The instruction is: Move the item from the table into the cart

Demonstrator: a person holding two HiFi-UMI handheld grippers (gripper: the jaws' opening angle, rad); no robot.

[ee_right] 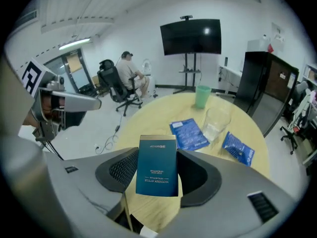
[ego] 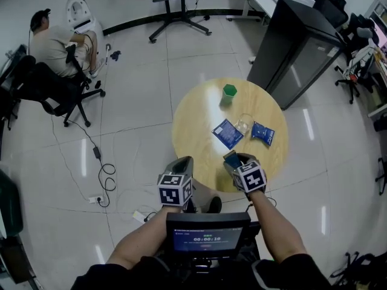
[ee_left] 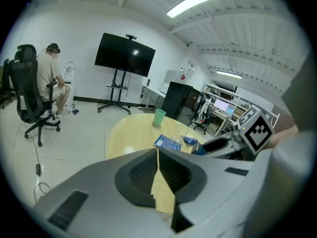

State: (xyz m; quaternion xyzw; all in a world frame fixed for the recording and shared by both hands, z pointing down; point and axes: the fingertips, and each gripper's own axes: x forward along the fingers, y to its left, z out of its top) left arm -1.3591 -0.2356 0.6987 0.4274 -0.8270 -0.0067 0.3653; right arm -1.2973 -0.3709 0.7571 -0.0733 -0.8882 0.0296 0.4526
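My right gripper point(ee_right: 157, 175) is shut on an upright teal box point(ee_right: 157, 165), held above the near edge of the round wooden table point(ego: 199, 116). In the head view the box point(ego: 232, 159) sits at that gripper's tips point(ego: 234, 162). My left gripper point(ego: 183, 162) hovers beside the table's near left edge; its jaws point(ee_left: 158, 155) meet at the tips with nothing between them. On the table stand a green cup point(ego: 229, 91) and a clear glass point(ego: 243, 124), with a flat blue packet point(ego: 227, 133) and a smaller blue packet point(ego: 263, 133) beside the glass. No cart is in view.
A black cabinet point(ego: 296, 47) stands just behind the table on the right. A person sits on an office chair point(ego: 57, 47) far left. A TV stand point(ego: 178, 5) is at the back. Cables point(ego: 103, 177) trail over the floor left of the table.
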